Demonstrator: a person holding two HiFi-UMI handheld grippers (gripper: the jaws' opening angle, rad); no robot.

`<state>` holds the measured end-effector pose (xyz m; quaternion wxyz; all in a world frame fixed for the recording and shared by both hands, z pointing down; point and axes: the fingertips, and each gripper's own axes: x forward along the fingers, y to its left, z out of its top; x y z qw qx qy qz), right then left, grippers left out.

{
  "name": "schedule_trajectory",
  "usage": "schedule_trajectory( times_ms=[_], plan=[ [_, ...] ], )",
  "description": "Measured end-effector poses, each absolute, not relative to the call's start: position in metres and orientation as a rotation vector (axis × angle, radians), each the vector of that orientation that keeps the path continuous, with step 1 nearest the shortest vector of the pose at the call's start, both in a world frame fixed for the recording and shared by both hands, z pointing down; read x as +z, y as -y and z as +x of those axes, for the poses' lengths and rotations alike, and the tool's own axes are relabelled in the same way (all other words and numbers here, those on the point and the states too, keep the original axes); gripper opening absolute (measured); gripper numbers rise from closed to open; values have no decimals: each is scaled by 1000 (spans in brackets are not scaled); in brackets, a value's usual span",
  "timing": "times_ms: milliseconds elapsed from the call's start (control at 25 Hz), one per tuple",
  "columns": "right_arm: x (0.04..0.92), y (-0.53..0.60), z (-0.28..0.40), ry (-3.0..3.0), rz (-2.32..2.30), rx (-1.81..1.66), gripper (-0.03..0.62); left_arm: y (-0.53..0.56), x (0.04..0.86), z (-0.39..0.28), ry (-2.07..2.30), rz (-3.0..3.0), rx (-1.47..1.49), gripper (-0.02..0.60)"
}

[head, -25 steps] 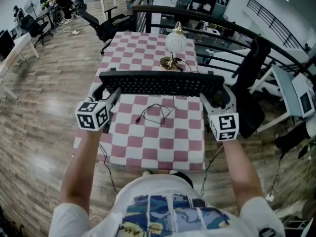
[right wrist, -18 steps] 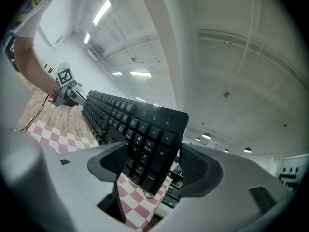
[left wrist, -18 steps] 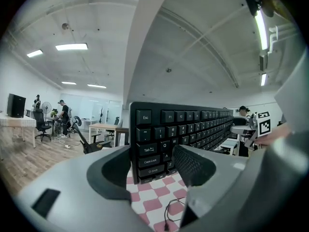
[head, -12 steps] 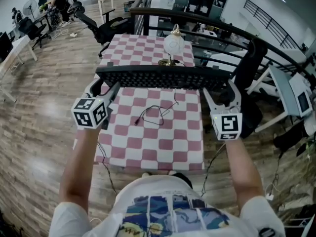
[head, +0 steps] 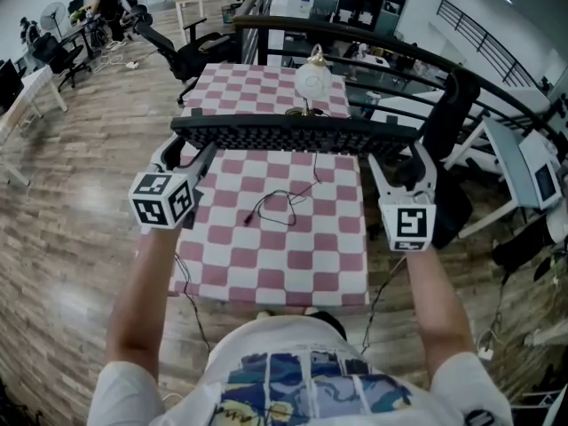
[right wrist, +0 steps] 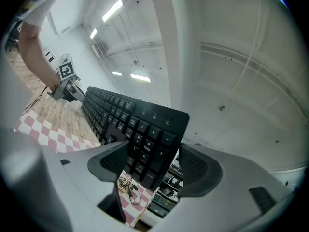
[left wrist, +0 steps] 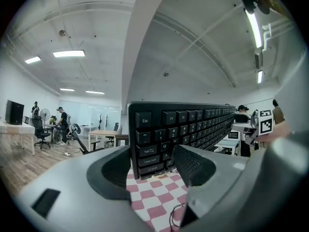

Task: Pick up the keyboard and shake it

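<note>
Keyboard [head: 293,136] shift: raised slightly and tipped more edge-on than a second ago; almost unchanged over the last half second.
Keyboard position: held in the air above the checked table [head: 275,260], spanning from one gripper to the other, just ahead of both marker cubes.
Left gripper [head: 182,156]: clamped on the keyboard's Esc end, with that end standing upright between the jaws.
Right gripper [head: 406,162]: clamped on the number-pad end, jaws set wide, keyboard tilted between them.
Cable [head: 282,204]: lying loose on the table, below the keyboard, between the two grippers.
Lamp [head: 312,80]: on the table beyond the keyboard, well apart from both grippers.
</note>
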<state>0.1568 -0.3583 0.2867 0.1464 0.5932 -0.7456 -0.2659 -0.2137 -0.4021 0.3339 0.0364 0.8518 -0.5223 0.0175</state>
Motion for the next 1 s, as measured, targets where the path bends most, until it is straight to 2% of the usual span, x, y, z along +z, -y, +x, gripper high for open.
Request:
schedule_trajectory(
  times_ms=[1000],
  plan=[
    [268,342,150,2081,1754,-844,328,393,307,-222,1634,2667,13,275]
  ],
)
